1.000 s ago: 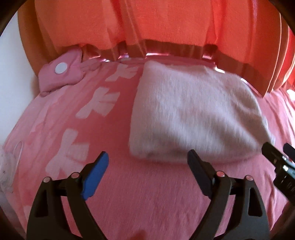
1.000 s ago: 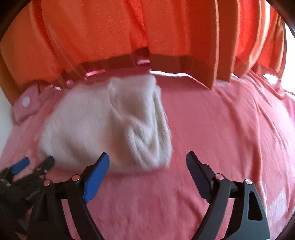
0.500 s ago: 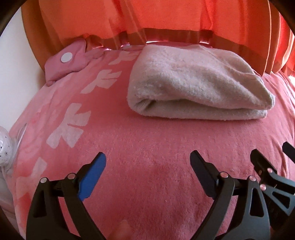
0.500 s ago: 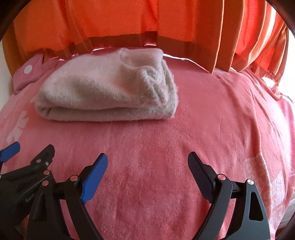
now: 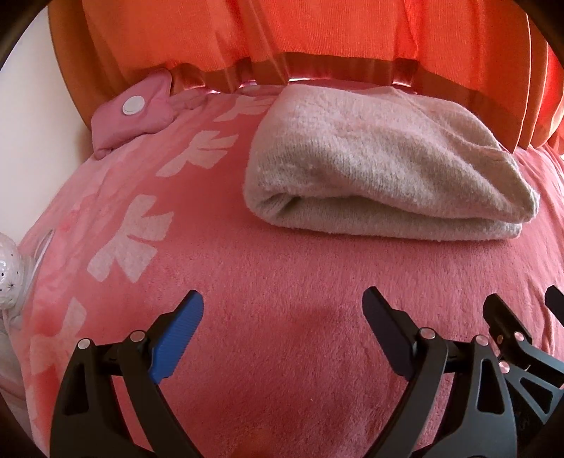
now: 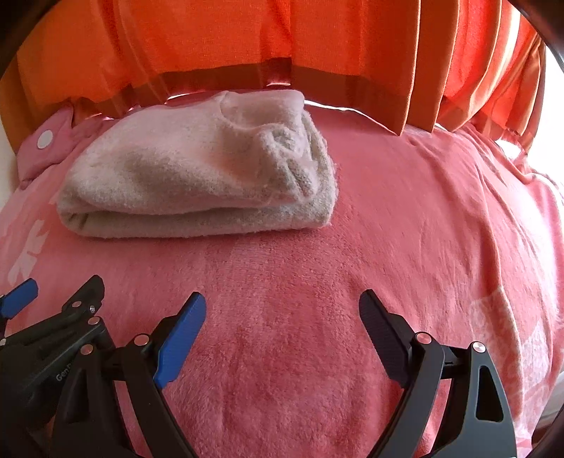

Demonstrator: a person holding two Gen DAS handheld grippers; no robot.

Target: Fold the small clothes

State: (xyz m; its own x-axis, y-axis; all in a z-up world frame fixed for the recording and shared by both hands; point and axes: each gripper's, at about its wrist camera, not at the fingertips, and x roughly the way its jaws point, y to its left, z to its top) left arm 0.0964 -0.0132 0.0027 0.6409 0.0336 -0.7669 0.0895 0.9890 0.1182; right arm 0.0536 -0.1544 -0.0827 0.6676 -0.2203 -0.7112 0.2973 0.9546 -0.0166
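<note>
A cream knitted garment (image 5: 380, 162) lies folded into a thick rectangle on the pink blanket (image 5: 282, 282), near the curtain. It also shows in the right wrist view (image 6: 197, 172), with its bunched end to the right. My left gripper (image 5: 282, 310) is open and empty, low over the blanket, a short way in front of the garment. My right gripper (image 6: 282, 310) is open and empty, beside the left one. The right gripper shows at the right edge of the left wrist view (image 5: 525, 317); the left gripper shows at the left edge of the right wrist view (image 6: 56, 296).
An orange curtain (image 5: 317, 31) hangs just behind the garment. A small pink cloth item with a white snap (image 5: 134, 109) lies at the back left. A white wall (image 5: 31, 105) and a white dotted object (image 5: 8, 278) are at the left edge.
Both grippers have drawn back from the garment and dropped lower over the blanket. The garment lies still and folded. Both grippers have stayed open.
</note>
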